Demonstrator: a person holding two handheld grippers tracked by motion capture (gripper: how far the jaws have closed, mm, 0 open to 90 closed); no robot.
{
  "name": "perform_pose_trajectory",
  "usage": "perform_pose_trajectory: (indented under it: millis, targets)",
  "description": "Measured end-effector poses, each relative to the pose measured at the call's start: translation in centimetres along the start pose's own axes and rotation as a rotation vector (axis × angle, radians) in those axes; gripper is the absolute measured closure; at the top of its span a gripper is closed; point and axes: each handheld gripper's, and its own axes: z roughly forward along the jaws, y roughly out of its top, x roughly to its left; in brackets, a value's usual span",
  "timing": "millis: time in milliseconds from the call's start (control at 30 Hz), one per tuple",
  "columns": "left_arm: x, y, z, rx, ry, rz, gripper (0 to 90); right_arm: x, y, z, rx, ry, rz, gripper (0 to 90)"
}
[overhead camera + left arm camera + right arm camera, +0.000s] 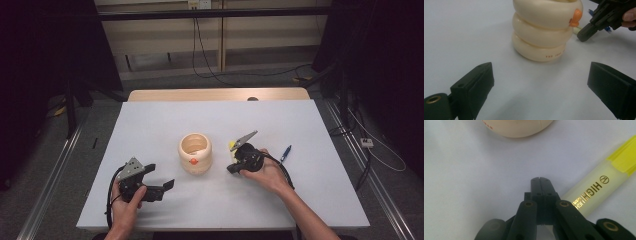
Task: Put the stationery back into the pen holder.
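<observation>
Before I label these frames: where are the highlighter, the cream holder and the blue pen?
highlighter [599, 187], right gripper view, on its printed barrel.
cream holder [195, 155], high view, on its front wall.
blue pen [285, 153], high view, mid-barrel.

Glossy smooth cream plastic duck pot [544, 30], beside it a translucent satin plastic highlighter [596, 192], matt white tabletop [165, 125]

A blue pen [285, 153] lies on the white worktop [160, 120] near its right side, tilted, with bare surface all round it. Beyond the far edge of the worktop a strip of pale wood [215, 94] shows, and behind that black cables [210, 70] trail over the grey floor [165, 80] below a wooden wall panel [165, 37].
</observation>
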Motion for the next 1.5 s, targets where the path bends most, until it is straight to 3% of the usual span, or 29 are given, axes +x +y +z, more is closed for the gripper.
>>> perform_pose_trajectory:
  millis: [167,333,467,733,967,1200,1400,1500]
  targets:
    - [0.0,0.0,0.0,0.004,0.000,0.004,6.8,-0.5,-0.6,-0.1,-0.037,0.031,-0.006,90.0]
    - [0.0,0.0,0.0,0.006,0.001,0.003,6.8,-0.6,-0.4,-0.6,0.022,0.019,0.033,90.0]
    - [0.0,0.0,0.1,0.006,0.000,-0.001,6.8,-0.8,-0.6,-1.1,0.049,-0.009,0.015,90.0]
    - [0.0,0.0,0.1,0.005,0.001,-0.002,6.8,-1.3,-0.9,-1.7,0.076,-0.031,0.032,90.0]
    - [0.0,0.0,0.1,0.008,0.000,0.001,6.8,-2.4,-1.6,-2.5,0.074,-0.070,0.064,90.0]
    - [0.0,0.0,0.1,0.008,0.001,0.003,6.8,-2.5,-1.6,-2.6,0.082,-0.116,0.046,90.0]
    - [0.0,0.0,0.1,0.007,0.000,0.000,6.8,-3.0,-1.8,-2.9,0.074,-0.125,0.053,90.0]
    - [0.0,0.0,0.1,0.006,0.001,0.000,6.8,-3.0,-1.8,-3.0,0.068,-0.105,0.060,90.0]
